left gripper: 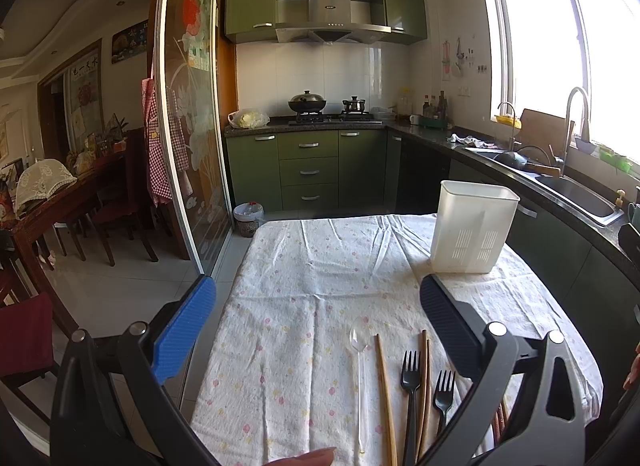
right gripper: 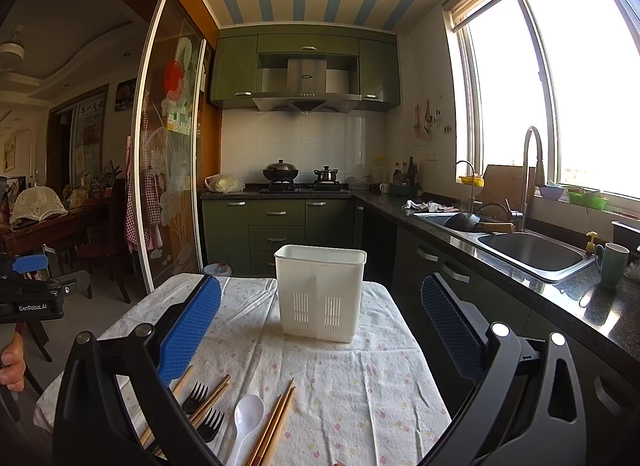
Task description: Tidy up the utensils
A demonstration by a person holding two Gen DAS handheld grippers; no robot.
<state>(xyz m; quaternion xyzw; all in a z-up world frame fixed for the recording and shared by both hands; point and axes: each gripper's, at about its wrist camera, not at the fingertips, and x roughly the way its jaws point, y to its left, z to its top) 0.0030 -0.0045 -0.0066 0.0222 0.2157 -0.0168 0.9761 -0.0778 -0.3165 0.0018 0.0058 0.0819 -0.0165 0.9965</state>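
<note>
Both tongs, left (left gripper: 318, 322) and right (right gripper: 320, 324), released and empty; better grab near white spoon (right gripper: 247, 420) mid-handle, drop upright into far holder (right gripper: 320, 292).

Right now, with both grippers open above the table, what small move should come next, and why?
Probably lower the right gripper onto the white spoon and close on it. Both grippers are open and hold nothing, the white holder stands upright and looks unfilled, and the spoon lies loose near the table's front edge, beside the chopsticks.

left gripper (left gripper: 318, 296) jaws spread wide, empty, right gripper (right gripper: 320, 294) likewise wide and empty, both held aloft
</note>
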